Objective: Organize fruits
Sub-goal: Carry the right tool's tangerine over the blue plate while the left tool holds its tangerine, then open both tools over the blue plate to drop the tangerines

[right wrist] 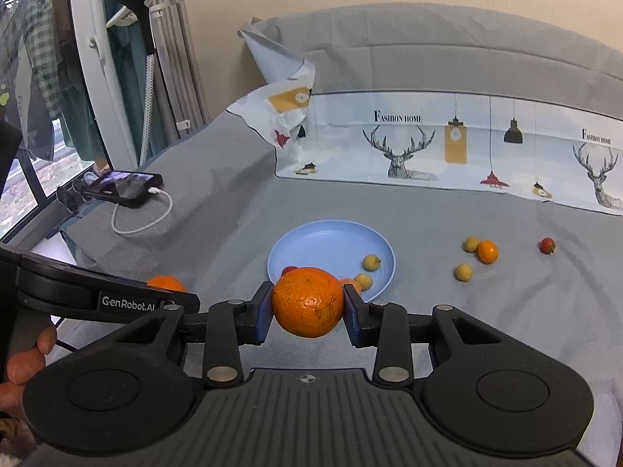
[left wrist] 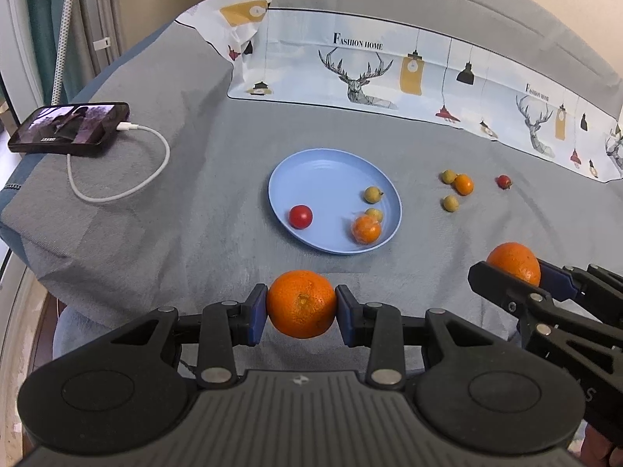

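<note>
From the left wrist, we see our left gripper [left wrist: 301, 305] clamped on an orange [left wrist: 301, 303], its blue pads pressed to either side, held above the grey bedcover [left wrist: 187, 163] just short of the blue plate [left wrist: 307, 171]. The plate holds a red tomato [left wrist: 300, 216], a small orange [left wrist: 366, 229] and two yellow-green fruits [left wrist: 373, 194]. To the right, our right gripper [left wrist: 514, 268] grips a second orange [left wrist: 514, 262]. Beyond it, loose on the cover, lie two more yellow-green fruits, a little orange [left wrist: 463, 184] and a red fruit [left wrist: 504, 181]. A phone [left wrist: 70, 128] with a white cable [left wrist: 128, 190] rests at far left.

From the right wrist, our right gripper [right wrist: 307, 309] is closed on its orange [right wrist: 307, 301], in front of the plate [right wrist: 331, 241]. The left gripper's body crosses at left; its orange [right wrist: 165, 283] peeks above it, but we cannot tell the grip from here.
</note>
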The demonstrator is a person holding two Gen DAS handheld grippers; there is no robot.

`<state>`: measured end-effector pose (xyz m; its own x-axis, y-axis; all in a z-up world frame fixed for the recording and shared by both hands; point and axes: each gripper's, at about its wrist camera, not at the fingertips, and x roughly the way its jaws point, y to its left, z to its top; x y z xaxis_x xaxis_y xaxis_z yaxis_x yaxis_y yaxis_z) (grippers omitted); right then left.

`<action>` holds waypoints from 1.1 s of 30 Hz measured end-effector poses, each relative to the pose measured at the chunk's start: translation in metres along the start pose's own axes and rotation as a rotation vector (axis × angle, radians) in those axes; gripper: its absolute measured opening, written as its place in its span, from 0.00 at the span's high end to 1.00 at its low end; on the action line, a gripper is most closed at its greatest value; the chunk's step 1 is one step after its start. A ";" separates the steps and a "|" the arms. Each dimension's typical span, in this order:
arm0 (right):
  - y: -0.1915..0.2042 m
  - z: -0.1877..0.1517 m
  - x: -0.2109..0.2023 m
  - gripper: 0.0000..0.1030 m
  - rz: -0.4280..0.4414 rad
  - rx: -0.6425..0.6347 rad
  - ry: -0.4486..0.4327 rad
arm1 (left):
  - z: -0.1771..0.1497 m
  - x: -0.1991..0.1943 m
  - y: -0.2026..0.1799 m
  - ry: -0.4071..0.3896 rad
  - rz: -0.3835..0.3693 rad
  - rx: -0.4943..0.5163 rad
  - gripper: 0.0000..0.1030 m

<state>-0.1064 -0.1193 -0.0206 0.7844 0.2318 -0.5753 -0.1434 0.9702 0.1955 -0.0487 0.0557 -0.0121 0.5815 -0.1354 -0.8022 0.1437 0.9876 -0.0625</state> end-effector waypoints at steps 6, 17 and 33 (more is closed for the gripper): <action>-0.012 0.001 0.023 0.62 -0.013 0.021 0.042 | 0.015 0.018 -0.004 0.014 0.007 0.004 0.60; -0.037 0.019 0.090 0.62 -0.043 0.051 0.082 | 0.082 0.076 -0.012 0.018 0.010 -0.001 0.60; -0.060 0.033 0.220 0.62 -0.038 -0.013 0.180 | 0.125 0.208 -0.023 0.148 0.036 0.058 0.60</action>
<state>0.0947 -0.1283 -0.1327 0.6690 0.2024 -0.7152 -0.1242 0.9791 0.1609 0.1694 -0.0048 -0.1034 0.4637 -0.0828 -0.8821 0.1730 0.9849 -0.0015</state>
